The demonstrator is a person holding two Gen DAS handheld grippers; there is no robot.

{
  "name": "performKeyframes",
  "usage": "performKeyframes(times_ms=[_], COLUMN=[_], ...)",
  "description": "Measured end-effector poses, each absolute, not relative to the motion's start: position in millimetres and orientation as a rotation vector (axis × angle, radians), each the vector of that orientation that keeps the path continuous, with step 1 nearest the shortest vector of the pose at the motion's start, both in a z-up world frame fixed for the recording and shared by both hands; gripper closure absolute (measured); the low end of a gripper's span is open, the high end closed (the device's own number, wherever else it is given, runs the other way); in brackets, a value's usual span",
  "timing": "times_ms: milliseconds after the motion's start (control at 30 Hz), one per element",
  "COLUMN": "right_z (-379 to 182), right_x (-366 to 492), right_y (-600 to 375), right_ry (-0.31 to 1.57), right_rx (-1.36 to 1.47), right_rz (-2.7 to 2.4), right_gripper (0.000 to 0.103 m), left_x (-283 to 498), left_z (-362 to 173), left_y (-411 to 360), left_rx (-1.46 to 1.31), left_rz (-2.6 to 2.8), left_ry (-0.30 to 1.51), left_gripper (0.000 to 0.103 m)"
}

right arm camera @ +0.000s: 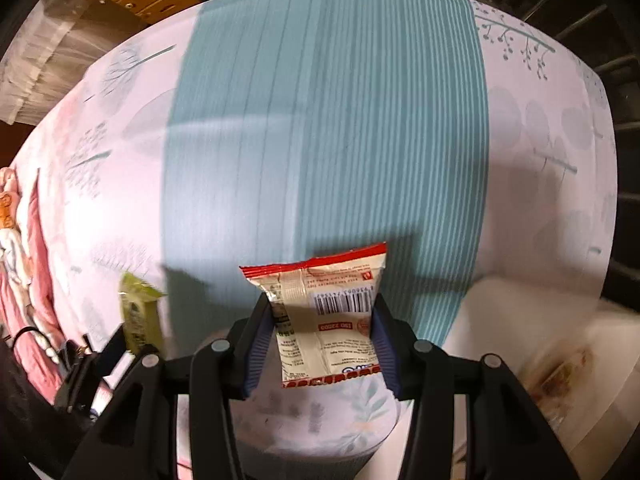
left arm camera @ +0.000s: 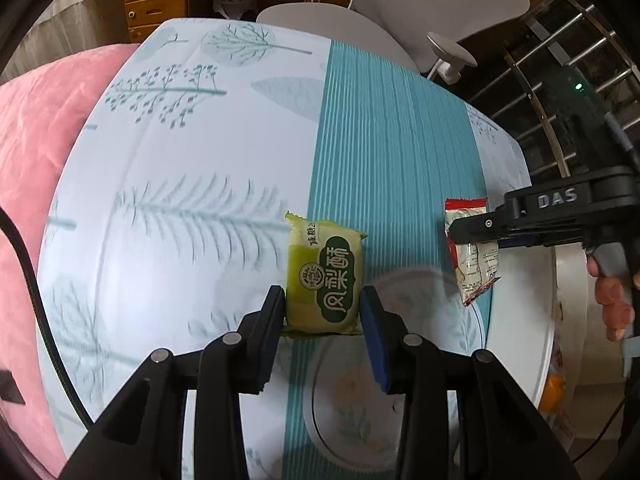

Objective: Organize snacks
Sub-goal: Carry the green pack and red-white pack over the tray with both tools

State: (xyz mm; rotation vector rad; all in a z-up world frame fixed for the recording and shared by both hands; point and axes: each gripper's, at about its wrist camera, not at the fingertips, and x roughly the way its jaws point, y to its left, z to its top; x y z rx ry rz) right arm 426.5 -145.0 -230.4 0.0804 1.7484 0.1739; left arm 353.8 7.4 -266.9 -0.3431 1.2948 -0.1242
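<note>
Left gripper (left arm camera: 322, 306): black two-finger tool with blue pads, pointing steeply down; its fingers are pinching the green packet from both sides.
Green snack packet (left arm camera: 324, 276): yellow-green plastic wrapper with a dark green label and white characters; it is sitting upright between the left pads, its lower half inside the grip, its crimped top edge sticking out beyond the fingertips, lifted clear of the cloth.
Same packet, right wrist view (right arm camera: 140, 312): it is showing edge-on at lower left, blurred, held in the other tool's black finger.
Right gripper (right arm camera: 322, 312): black two-finger tool with ribbed blue pads; its fingers are pressing on the two side edges of the red-and-white packet.
Red-and-white snack packet (right arm camera: 326, 312): cream plastic pouch with red crimped ends and a barcode, back face toward the camera; it is hanging between the right pads, its red top seam reaching past the fingertips and its lower seam lying back between the fingers.
Same packet, left wrist view (left arm camera: 474, 256): it is hanging in the air at the right, clamped by the black finger marked DAS.
Hand (left arm camera: 612, 300): it is gripping the right tool's handle at the frame's right edge.
Tablecloth (left arm camera: 192, 152): pale fabric printed with grey-green leaves and a teal striped band; it is lying beneath both packets.
White round container (left arm camera: 532, 344): it is standing at the table's right side; its contents are too blurred to tell.
Pink quilted fabric (left arm camera: 36, 132): it is lying beside the table's left edge.
</note>
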Motion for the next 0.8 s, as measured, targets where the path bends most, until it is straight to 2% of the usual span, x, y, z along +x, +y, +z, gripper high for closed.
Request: performKeyframes(times_ms=[300, 800], right_z=[-195, -153], right_x=[370, 274], right_y=[-150, -260], right_ry=[1.712, 1.613], right_rx=[0.13, 0.119], right_rz=[0.319, 0.321], right_gripper=[0.056, 0.056], left_x=[307, 207], left_z=[-250, -197], left_y=[-19, -121], left_rx=[-0.375, -0.398], left_rz=[-0.131, -0.217], left_ry=[1.294, 1.242], left_gripper=[0.066, 0.066])
